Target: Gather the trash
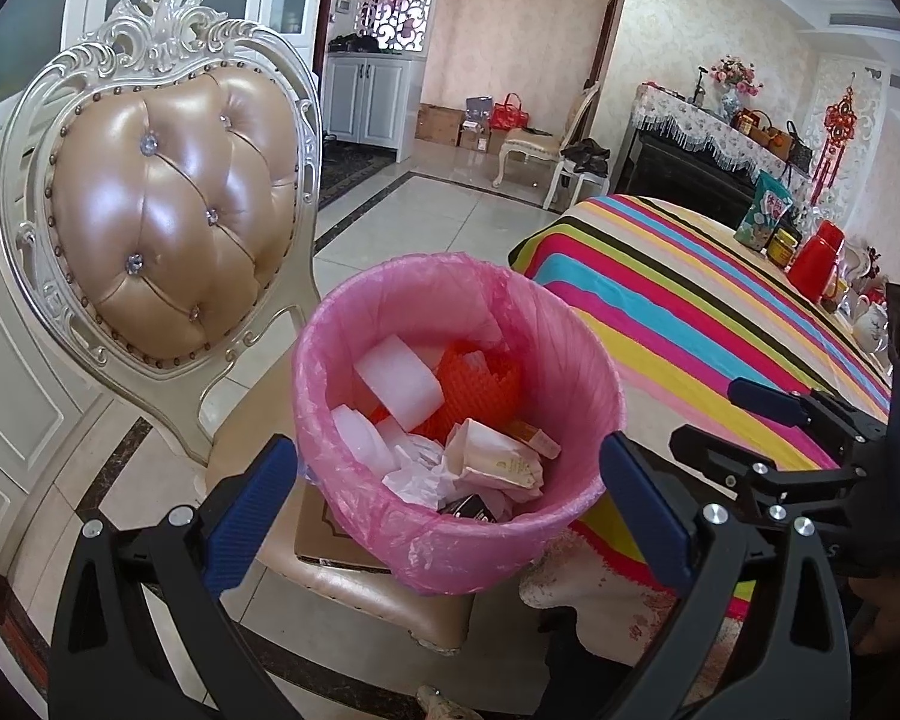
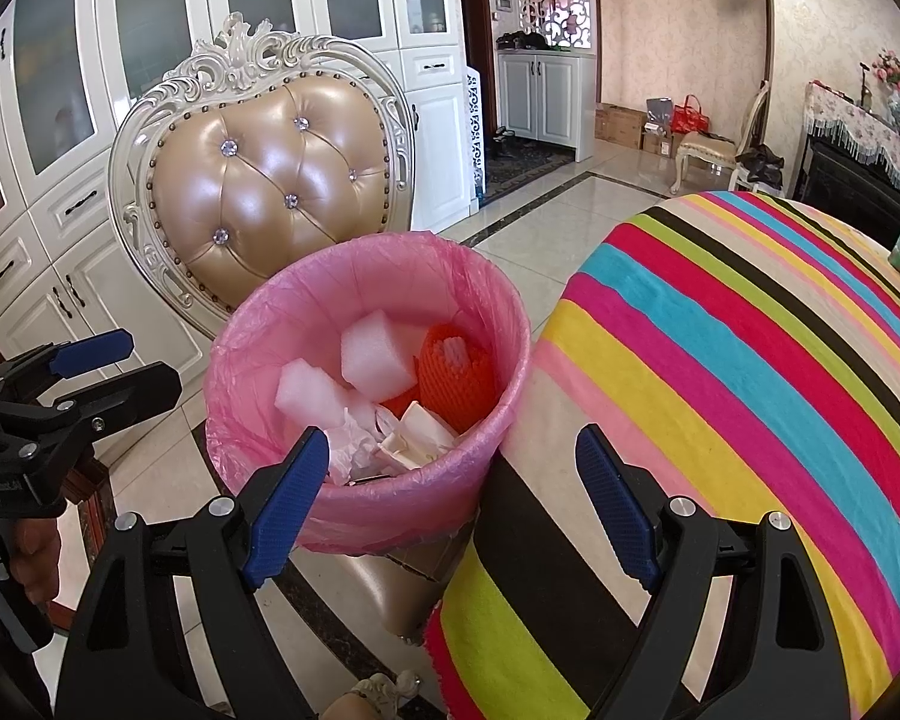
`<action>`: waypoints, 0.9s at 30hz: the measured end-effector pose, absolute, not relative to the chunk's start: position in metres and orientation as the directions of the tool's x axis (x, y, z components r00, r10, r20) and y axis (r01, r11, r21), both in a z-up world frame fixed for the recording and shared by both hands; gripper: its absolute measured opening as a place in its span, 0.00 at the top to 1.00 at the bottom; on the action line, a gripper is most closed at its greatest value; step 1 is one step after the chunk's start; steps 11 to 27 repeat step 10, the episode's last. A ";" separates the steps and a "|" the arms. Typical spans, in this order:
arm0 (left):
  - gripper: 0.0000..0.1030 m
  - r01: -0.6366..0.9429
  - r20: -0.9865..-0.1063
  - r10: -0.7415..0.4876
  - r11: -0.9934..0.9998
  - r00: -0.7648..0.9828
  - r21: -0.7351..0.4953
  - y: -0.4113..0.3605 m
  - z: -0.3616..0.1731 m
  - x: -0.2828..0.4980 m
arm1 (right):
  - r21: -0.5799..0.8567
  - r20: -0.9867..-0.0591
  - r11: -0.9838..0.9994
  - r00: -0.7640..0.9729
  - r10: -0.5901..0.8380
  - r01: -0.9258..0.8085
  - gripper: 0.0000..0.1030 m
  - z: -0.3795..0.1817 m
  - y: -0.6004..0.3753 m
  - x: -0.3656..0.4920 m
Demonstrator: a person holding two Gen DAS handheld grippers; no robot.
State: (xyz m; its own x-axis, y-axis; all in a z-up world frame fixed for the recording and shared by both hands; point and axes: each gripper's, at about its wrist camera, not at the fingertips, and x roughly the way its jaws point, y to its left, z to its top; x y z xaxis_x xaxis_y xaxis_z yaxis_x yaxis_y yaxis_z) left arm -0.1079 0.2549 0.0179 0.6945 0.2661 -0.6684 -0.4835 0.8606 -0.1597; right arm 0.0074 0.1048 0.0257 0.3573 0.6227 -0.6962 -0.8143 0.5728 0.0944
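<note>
Left gripper (image 1: pixel 450 498) spread wide, holding nothing; pink-lined trash bin (image 1: pixel 354 498) dead ahead between the pads, no contact visible. Right gripper (image 2: pixel 450 504) also spread wide, empty; bin (image 2: pixel 354 516) ahead and left of centre, striped tablecloth (image 2: pixel 750 360) ahead-right. In bin: two white foam blocks (image 2: pixel 378 354), one orange mesh sleeve (image 2: pixel 456 378), crumpled paper (image 1: pixel 420 474). One chair (image 1: pixel 168 204) under the bin.
</note>
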 end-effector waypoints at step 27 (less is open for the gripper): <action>0.05 -0.503 -0.683 0.281 0.852 0.674 -0.145 0.253 0.017 -0.104 | 0.096 -0.696 0.581 0.363 0.620 -0.808 0.23 0.024 0.100 0.008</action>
